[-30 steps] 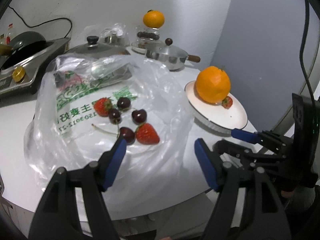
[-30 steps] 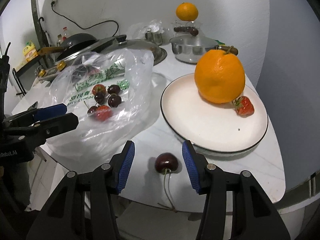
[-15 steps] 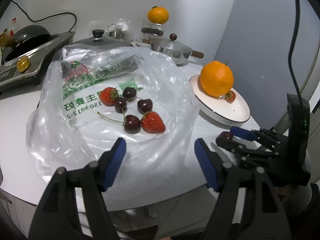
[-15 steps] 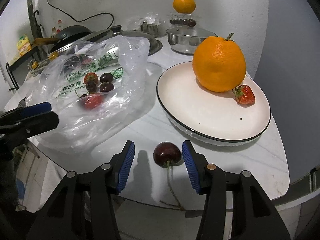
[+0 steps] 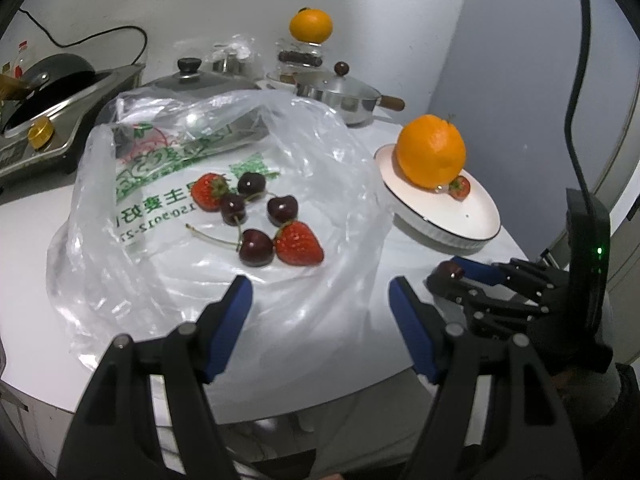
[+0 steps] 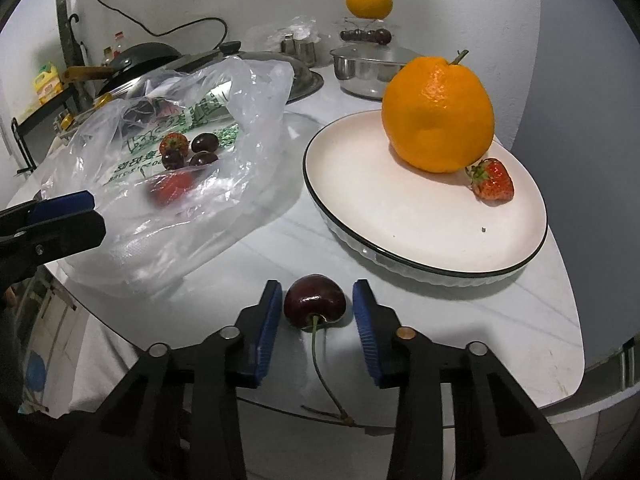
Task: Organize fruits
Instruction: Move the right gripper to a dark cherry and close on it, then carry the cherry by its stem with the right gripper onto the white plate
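In the left wrist view, the left tool (image 5: 320,300) sits at the bottom centre with its blue pads spread wide and nothing between them, above the near edge of a clear plastic bag (image 5: 352,184) on the white bench (image 5: 32,216). Inside the bag, mid-frame, lie 4 cherries (image 5: 256,242) and 2 strawberries (image 5: 298,244). At right, a plate (image 5: 476,220) carries an orange (image 5: 431,151) with a small strawberry (image 5: 459,187) touching it. At lower right the right tool (image 5: 452,276) shows from the side with a dark cherry (image 5: 448,269) at its tips. In the right wrist view, the right tool (image 6: 316,312) is at bottom centre, its jaws closing around the cherry (image 6: 315,301); the left pad is just beside the fruit and a thin gap shows at the right pad, so it is not clamped yet. The cherry rests on the bench (image 6: 500,320) just before the plate (image 6: 400,256), stem trailing toward the lower frame edge. The orange (image 6: 437,114) and strawberry (image 6: 493,180) sit at upper right, the bag (image 6: 248,184) at left, and the left tool's pad (image 6: 60,206) pokes in at the left edge.
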`<move>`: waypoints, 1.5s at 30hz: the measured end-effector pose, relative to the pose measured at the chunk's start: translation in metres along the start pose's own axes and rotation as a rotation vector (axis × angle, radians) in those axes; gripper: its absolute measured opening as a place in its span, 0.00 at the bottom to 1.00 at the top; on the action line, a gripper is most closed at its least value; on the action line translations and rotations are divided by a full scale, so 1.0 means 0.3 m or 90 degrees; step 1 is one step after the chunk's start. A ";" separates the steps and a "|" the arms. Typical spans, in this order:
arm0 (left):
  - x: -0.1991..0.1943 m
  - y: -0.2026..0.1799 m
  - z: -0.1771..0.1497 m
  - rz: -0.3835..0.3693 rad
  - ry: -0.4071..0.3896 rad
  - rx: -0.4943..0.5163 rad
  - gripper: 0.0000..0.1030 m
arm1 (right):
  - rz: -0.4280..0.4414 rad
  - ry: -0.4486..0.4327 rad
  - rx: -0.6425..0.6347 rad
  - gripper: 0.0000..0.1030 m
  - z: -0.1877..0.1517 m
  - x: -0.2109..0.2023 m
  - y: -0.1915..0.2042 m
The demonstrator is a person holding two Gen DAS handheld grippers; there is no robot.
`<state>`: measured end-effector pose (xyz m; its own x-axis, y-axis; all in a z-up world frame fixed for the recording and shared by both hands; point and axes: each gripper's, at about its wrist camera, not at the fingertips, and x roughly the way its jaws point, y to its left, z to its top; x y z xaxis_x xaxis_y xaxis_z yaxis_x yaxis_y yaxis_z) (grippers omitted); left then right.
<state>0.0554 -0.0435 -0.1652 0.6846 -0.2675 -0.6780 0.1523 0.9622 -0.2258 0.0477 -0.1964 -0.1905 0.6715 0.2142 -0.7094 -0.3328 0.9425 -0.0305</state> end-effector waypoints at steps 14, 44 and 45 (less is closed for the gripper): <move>-0.002 -0.020 0.013 0.007 -0.002 0.009 0.70 | 0.039 -0.023 -0.017 0.30 0.032 -0.055 0.024; 0.050 -0.114 0.096 0.032 -0.007 0.017 0.70 | 0.038 -0.079 -0.002 0.30 0.149 -0.112 -0.189; 0.057 -0.116 0.099 0.032 -0.006 0.017 0.70 | 0.036 -0.078 0.001 0.30 0.152 -0.106 -0.203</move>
<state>0.0828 -0.0800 -0.1481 0.6985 -0.2181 -0.6815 0.1361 0.9755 -0.1727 0.0770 -0.2489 -0.1340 0.7277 0.2963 -0.6186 -0.3715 0.9284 0.0076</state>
